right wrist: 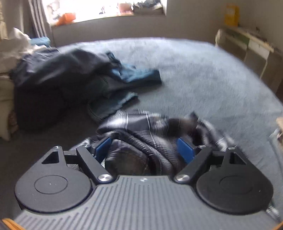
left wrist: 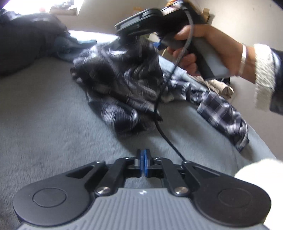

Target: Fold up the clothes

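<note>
The plaid shirt point(left wrist: 122, 85) lies crumpled on the grey bed point(left wrist: 53, 123), near a pile of dark clothes point(right wrist: 58, 83). The left gripper point(left wrist: 143, 163) hovers over bare bedding with its fingers pressed together on nothing. The right gripper point(right wrist: 144, 150), held by a hand point(left wrist: 208, 51), sits over the shirt, fingers spread wide with bunched cloth between them, not pinched.

Daylight pours through the window point(right wrist: 106, 8), blown out to white. Motion blur smears the plaid shirt point(left wrist: 123, 79) and the bed cover point(right wrist: 203, 74). Fisheye bending curves the edges; corners go dark.
</note>
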Tool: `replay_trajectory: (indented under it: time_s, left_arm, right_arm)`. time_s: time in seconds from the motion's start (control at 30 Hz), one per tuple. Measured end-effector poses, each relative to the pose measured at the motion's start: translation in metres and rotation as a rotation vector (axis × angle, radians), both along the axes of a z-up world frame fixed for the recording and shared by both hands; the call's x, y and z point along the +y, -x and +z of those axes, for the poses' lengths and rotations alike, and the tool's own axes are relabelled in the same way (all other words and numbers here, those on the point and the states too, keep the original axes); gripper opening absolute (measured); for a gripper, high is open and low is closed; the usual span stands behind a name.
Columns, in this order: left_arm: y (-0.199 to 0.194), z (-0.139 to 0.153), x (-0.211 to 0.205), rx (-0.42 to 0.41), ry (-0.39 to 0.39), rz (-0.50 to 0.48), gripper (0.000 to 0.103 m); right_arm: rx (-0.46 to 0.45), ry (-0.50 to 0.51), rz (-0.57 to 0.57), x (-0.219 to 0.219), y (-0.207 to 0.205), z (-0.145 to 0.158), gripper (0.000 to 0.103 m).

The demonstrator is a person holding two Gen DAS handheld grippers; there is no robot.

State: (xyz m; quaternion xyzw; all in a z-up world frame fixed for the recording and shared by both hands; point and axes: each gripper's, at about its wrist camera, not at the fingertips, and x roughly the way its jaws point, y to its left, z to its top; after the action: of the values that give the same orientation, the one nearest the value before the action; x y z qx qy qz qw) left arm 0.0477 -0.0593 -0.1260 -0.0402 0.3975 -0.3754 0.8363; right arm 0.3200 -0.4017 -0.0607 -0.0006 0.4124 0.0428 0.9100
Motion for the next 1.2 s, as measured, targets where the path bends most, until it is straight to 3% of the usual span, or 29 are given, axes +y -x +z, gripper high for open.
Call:
replay_trajectory:
  time_s: [0.03, 0.1, 0.13, 0.17, 0.2, 0.27, 0.5, 0.67, 0.83, 1.03, 1.13, 1.2]
  left_arm:
    - [-0.002, -0.002, 0.003, 0.018, 0.006, 0.005, 0.013]
    - [-0.006, -0.001, 0.011, 0.057, 0.047, 0.031, 0.021]
    - [-0.008, -0.001, 0.015, 0.072, 0.074, 0.056, 0.028]
    - [-0.011, 0.001, 0.02, 0.079, 0.101, 0.084, 0.042]
    - [-0.012, 0.003, 0.025, 0.076, 0.124, 0.113, 0.05]
    - [-0.017, 0.008, 0.034, 0.066, 0.161, 0.17, 0.052]
    - [-0.036, 0.026, 0.054, 0.047, 0.21, 0.298, 0.055]
    - [-0.038, 0.04, 0.066, 0.03, 0.272, 0.354, 0.06]
    - [-0.043, 0.041, 0.075, 0.084, 0.331, 0.378, 0.062]
    - [-0.047, 0.026, 0.058, 0.115, 0.219, 0.334, 0.061]
    - [-0.046, 0.021, 0.057, 0.112, 0.22, 0.316, 0.049]
    - [-0.042, 0.02, 0.056, 0.1, 0.224, 0.29, 0.03]
  right_arm:
    - [0.04, -0.019, -0.008, -0.003, -0.005, -0.011, 0.08]
    - [0.048, -0.08, -0.005, -0.009, -0.001, -0.019, 0.062]
    - [0.038, -0.089, -0.005, -0.012, 0.004, -0.019, 0.046]
    - [0.025, -0.097, -0.005, -0.014, 0.01, -0.018, 0.033]
    - [0.011, -0.102, -0.005, -0.015, 0.018, -0.016, 0.027]
    - [-0.005, -0.124, -0.002, -0.021, 0.036, -0.011, 0.019]
    - [-0.042, -0.228, 0.103, -0.027, 0.113, 0.006, 0.016]
    - [-0.009, -0.211, 0.262, -0.002, 0.17, 0.005, 0.016]
    - [0.059, -0.056, 0.462, 0.041, 0.212, -0.009, 0.017]
    - [0.121, 0.105, 0.632, 0.071, 0.234, -0.009, 0.035]
    - [0.141, 0.082, 0.671, 0.066, 0.237, 0.006, 0.038]
    - [0.156, 0.007, 0.67, 0.053, 0.234, 0.02, 0.039]
